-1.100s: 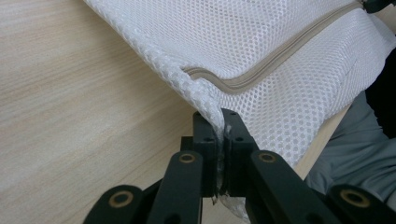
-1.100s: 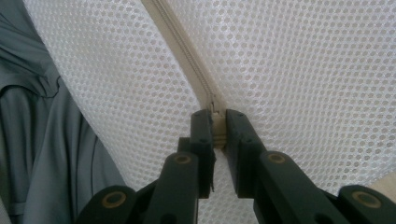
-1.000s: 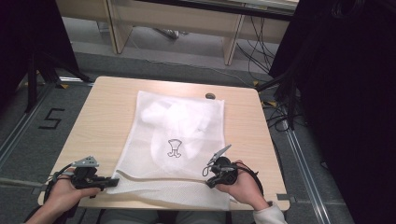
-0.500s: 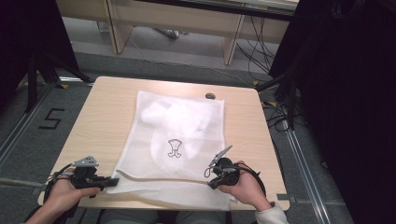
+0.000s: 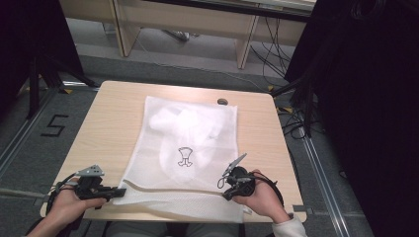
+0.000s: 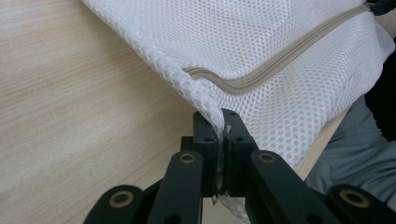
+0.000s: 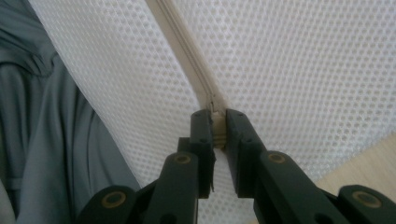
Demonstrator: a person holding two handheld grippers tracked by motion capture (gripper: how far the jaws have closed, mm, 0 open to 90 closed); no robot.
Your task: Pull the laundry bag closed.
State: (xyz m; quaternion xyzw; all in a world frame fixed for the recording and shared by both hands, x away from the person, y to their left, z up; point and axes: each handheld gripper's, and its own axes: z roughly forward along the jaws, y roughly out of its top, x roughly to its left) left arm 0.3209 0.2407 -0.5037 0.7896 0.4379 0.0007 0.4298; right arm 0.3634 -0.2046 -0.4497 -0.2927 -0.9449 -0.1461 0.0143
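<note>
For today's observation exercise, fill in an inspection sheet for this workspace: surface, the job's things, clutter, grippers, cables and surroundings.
Surface: light wooden table, bare around the bag.
Job's things: white mesh laundry bag lying flat, white fabric inside, a small black print on its front; beige zipper along the near edge.
Clutter: one small dark object at the bag's far corner, too small to identify.
Grippers: left gripper shut on the bag's mesh corner; right gripper shut on the zipper pull.
Cables: black leads trail from both grippers; more cables on the floor beyond the table.
Surroundings: grey floor marked 5, black curtains both sides.
</note>
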